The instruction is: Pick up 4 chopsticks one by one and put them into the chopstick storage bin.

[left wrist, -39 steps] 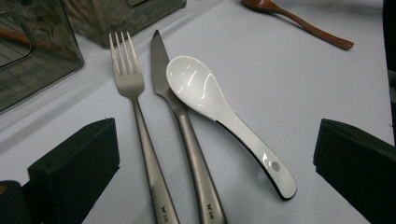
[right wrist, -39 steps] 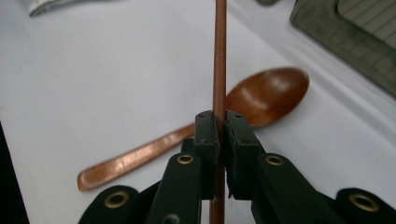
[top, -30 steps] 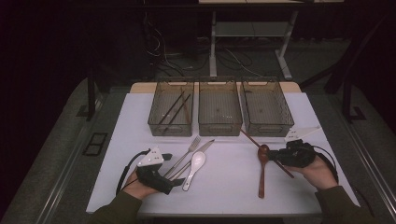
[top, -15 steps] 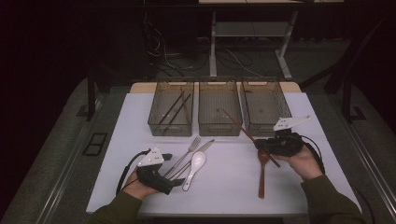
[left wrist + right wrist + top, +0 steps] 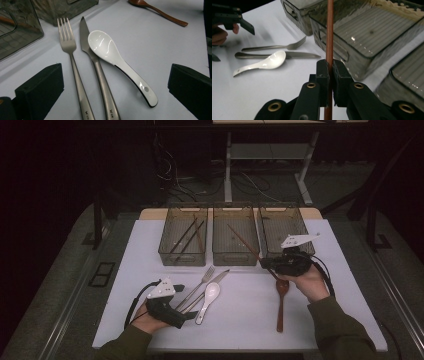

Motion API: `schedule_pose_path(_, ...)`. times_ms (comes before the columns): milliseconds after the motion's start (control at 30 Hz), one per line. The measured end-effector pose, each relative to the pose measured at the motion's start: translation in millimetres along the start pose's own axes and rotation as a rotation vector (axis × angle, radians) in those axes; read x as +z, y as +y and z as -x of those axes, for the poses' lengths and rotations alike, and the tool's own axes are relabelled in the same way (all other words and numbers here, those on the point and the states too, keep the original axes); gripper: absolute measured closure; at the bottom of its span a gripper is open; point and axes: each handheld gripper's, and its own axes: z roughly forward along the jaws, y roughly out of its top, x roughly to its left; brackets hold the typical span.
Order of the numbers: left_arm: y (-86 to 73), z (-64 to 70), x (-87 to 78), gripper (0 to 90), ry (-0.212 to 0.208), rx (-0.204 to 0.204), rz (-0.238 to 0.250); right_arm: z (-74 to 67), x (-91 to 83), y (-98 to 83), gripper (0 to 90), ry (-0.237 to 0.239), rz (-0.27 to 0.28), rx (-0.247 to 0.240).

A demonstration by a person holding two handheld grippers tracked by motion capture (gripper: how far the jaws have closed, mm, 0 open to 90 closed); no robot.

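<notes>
Right gripper [image 5: 329,65] clenched on brown chopstick [image 5: 329,30], bins [image 5: 372,37] just ahead; left gripper [image 5: 115,82] released, fork [image 5: 71,57], knife [image 5: 96,67], spoon [image 5: 117,60] between jaws.

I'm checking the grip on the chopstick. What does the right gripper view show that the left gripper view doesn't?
Right gripper view: the right gripper pinching the brown chopstick, raised towards the clear bins. Left gripper view: the left gripper open above the table, and the wooden spoon. Both: fork, knife and white spoon.
</notes>
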Motion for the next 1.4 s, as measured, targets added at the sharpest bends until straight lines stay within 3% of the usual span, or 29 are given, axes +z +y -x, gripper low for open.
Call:
schedule_pose_path(333, -0.1, -0.1, 0.1, 0.0, -0.002, -0.001, 0.004, -4.4, 18.9, 28.0, 83.6, 0.009, 0.041, -0.013)
schedule_pose_path(767, 0.0, -0.1, -1.0, 0.0, -0.005, 0.001, 0.002, -16.6, 51.1, 79.7, 83.6, 0.029, 0.104, -0.014)
schedule_pose_path(1400, 0.3, -0.1, -1.8, 0.0, -0.012, -0.002, 0.012, -26.7, 122.2, 141.5, 83.6, 0.033, 0.122, 0.008)
